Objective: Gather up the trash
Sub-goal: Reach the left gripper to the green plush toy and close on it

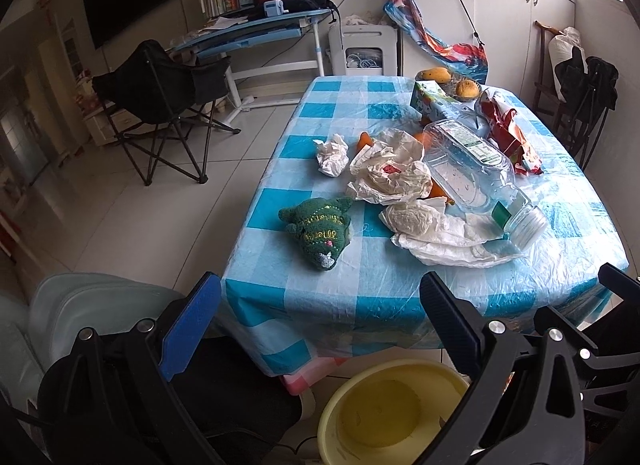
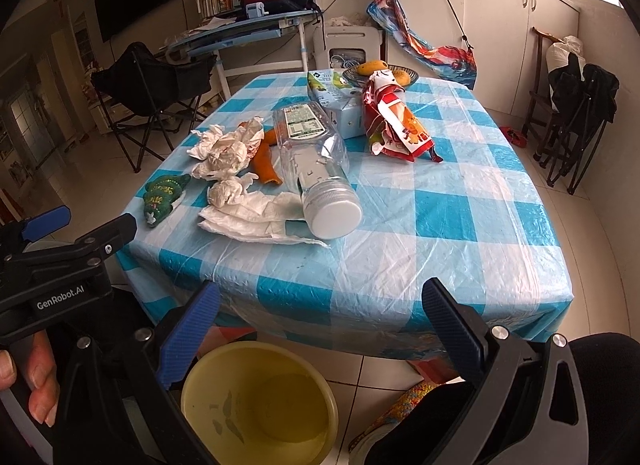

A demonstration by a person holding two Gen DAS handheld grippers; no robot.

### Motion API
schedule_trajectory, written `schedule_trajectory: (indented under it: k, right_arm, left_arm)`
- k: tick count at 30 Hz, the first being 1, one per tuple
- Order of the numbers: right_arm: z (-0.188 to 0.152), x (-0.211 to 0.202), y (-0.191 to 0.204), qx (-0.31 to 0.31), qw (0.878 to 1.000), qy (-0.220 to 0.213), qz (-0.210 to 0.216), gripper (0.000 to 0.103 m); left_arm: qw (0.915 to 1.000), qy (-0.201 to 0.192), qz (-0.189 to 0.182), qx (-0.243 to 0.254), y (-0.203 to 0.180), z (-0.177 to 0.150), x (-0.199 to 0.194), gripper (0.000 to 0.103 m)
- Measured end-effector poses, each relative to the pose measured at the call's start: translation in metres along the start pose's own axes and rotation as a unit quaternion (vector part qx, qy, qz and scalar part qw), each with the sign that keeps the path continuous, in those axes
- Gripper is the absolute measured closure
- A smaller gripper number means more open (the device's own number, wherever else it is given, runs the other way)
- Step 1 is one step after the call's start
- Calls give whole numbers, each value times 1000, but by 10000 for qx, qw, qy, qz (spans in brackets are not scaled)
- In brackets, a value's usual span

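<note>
Left wrist view: the left tongs (image 1: 320, 329) are held spread and empty before the checked surface (image 1: 400, 297). Listed on it: a clear plastic bottle (image 1: 472, 169) on its side, crumpled tissues (image 1: 332, 155), a flattened white paper (image 1: 448, 241), a red wrapper (image 1: 508, 133), and a green plush toy (image 1: 320, 225). A yellow bucket (image 1: 340, 405) is seen on the floor below.

Right wrist view: the right tongs (image 2: 320, 329) are likewise spread, nothing gripped. The bottle (image 2: 312, 161) is seen beside the tissues (image 2: 228, 149); the bucket (image 2: 200, 385) stands under the edge of the surface (image 2: 400, 265).
</note>
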State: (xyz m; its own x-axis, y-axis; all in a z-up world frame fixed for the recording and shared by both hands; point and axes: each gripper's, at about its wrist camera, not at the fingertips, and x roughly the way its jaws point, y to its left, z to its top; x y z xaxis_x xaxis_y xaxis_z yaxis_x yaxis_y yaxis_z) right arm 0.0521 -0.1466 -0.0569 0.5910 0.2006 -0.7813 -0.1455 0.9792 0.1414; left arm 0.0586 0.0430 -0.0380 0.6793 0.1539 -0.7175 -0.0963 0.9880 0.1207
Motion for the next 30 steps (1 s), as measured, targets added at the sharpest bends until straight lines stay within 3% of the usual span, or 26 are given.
schedule_trajectory:
  k: [7,11,16,25,27,29,30]
  right_arm:
    - [-1,5,5,-91,9999,67,76,6]
    - [-1,5,5,-104,9994,67,322,6]
    - [-2,5,13,-239,9982,106,535,6]
    - [-1,5,14,-287,9964,92,796,6]
    - [-1,4,16,-317,9955,53,893,6]
    - [-1,3,20,-417,9944,-8,968,6]
    - [-2,1,24,-484,9937,-43,1008,6]
  left_arm:
    - [9998,174,-62,-18,5,2,12,7]
    - [9968,537,-311,-497,26,4,33,7]
    - [9962,659,-368,-443,24,10,48,7]
    - [9945,894,-40,-542,21,36,94,9]
    - [9937,956,-45,-579,20,40,106,18]
    - [9919,1035,-287,-683,21,40,116,48]
    - [9921,981,-329,-709,22,41,116,51]
